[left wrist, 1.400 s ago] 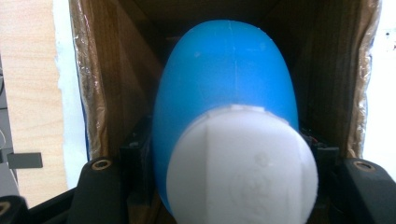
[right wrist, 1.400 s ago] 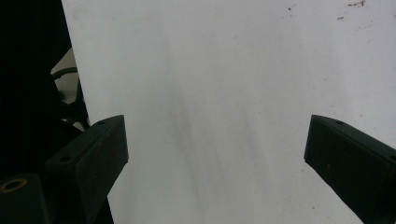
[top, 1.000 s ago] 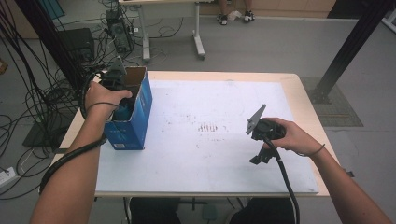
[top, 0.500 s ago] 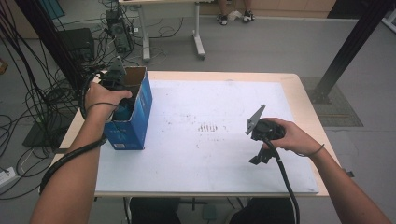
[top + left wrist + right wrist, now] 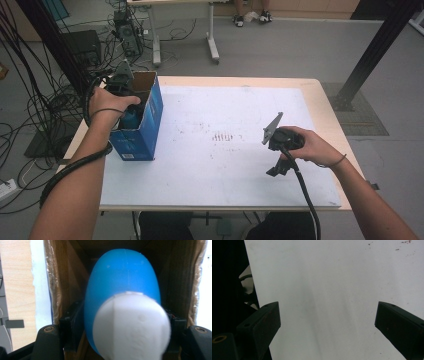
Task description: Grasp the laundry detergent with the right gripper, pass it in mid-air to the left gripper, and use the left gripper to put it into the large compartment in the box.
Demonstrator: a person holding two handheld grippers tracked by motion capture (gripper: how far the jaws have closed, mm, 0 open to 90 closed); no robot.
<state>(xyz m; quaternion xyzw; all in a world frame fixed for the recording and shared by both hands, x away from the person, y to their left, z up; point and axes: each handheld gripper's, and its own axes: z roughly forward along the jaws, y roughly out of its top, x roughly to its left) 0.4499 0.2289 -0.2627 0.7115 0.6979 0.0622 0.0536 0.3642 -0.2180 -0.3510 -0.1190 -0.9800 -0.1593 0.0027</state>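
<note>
High overhead view; two close gripper-mounted views.

R gripper (image 5: 327,322) jaws stood wide apart over bare white table sheet (image 5: 332,277); red specks (image 5: 405,242) top right.

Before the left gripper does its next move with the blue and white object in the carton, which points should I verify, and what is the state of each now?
1. Left gripper grips the blue and white object, jaws on both sides: ok.
2. Object is inside the open blue carton, brown walls around it: ok.
3. Carton stands upright on the white table: ok.
4. Object rests on the carton floor: cannot tell, the bottom is hidden.
5. Right gripper is open and empty over bare table, far from the carton: ok.
6. Cable of the right gripper hangs off the near edge, away from the carton: ok.
</note>
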